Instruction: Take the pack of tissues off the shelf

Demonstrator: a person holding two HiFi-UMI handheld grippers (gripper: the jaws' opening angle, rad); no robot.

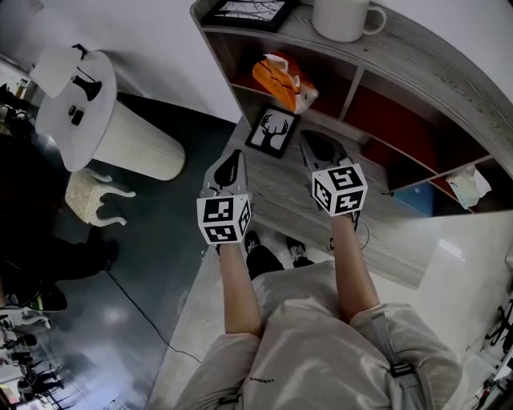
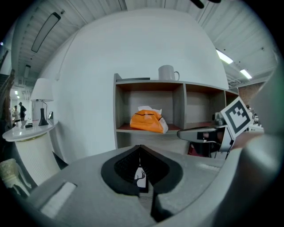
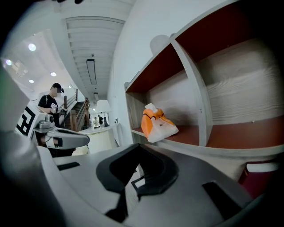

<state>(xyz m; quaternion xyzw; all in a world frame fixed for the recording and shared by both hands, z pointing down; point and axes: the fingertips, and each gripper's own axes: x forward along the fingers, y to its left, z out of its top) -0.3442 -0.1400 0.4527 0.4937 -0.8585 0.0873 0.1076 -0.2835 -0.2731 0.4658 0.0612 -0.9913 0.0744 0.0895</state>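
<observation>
**Grey shelf by a white wall: tissues untaken, both grippers closed**

Grey wooden shelf (image 1: 449, 60) stands against a white wall, with a white mug (image 1: 343, 18) on top. The pack of tissues (image 1: 284, 80), orange and white, lies in the far left compartment, untouched. Both grippers hover side by side over the wide near ledge (image 1: 385, 232), well apart from the pack. The left gripper (image 1: 233, 155) has its jaws together, holding nothing. A small deer picture (image 1: 272, 132) sits just beyond its tip. The right gripper (image 1: 313, 142) is likewise closed and empty.
</observation>
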